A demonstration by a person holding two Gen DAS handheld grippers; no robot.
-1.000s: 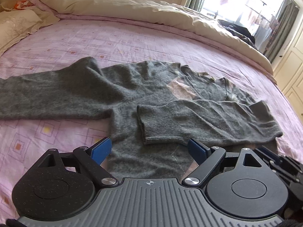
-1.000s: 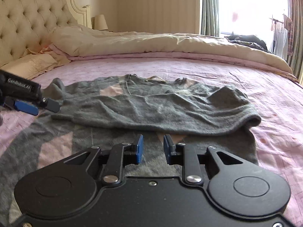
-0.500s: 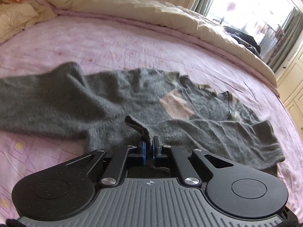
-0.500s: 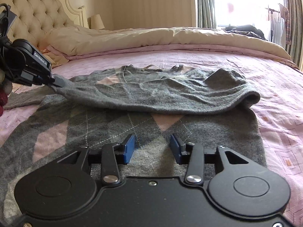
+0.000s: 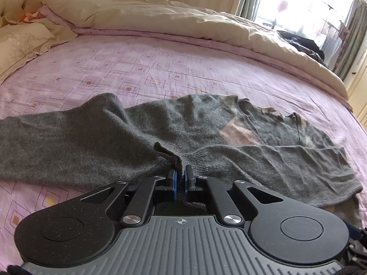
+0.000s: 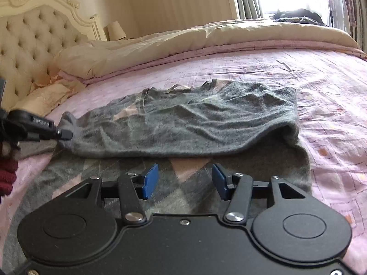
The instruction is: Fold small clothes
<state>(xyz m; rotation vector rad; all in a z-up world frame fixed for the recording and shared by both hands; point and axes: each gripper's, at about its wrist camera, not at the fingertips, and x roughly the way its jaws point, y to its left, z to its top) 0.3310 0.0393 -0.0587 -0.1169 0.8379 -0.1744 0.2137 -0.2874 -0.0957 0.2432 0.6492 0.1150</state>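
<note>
Daylight from the window (image 5: 305, 2) at upper right — blown out to white glare. Bed (image 5: 142, 68) evenly lit, shadows soft. Fisheye bends the edges — corners dark, slight blur.

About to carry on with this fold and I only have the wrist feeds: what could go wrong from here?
1. The left gripper pinches only the ribbed cuff edge of the grey sweater; a hard pull may slip it free.
2. The right gripper hovers open above the sweater's lower body, holding nothing, so a pull on the cuff could drag the whole garment across the pink bedsheet.
3. The folded-over sleeve is already wrinkled; creases may get locked in.
</note>
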